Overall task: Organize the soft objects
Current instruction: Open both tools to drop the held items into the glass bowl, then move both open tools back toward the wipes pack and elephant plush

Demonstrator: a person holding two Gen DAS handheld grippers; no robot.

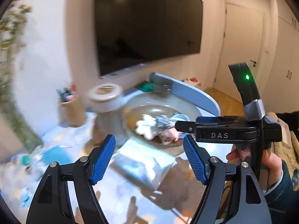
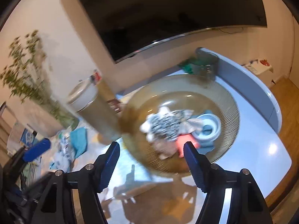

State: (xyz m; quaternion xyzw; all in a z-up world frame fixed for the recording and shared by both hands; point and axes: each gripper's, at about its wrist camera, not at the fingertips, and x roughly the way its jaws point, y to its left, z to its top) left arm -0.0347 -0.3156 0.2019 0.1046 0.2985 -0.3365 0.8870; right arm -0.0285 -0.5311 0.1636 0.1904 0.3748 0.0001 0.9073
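A wide amber glass bowl (image 2: 220,93) stands on the glossy table and holds a heap of soft things: a black-and-white patterned plush (image 2: 164,125), a white piece (image 1: 145,127), a pink piece (image 2: 185,141) and a pale blue ring-shaped item (image 2: 207,128). My right gripper (image 2: 151,166) is open and empty just in front of the bowl. My left gripper (image 1: 149,158) is open and empty above a plastic-wrapped packet (image 1: 138,160), short of the bowl (image 1: 142,102). The right gripper's body (image 1: 224,130) reaches over the bowl in the left wrist view. Both views are blurred.
A tall white-lidded canister (image 2: 89,108) stands left of the bowl. A pen holder (image 1: 71,108) and a potted plant (image 2: 33,74) stand at the far left. Blue cloth (image 2: 78,140) and small clutter lie on the table's left. A wall TV (image 1: 147,26) hangs behind.
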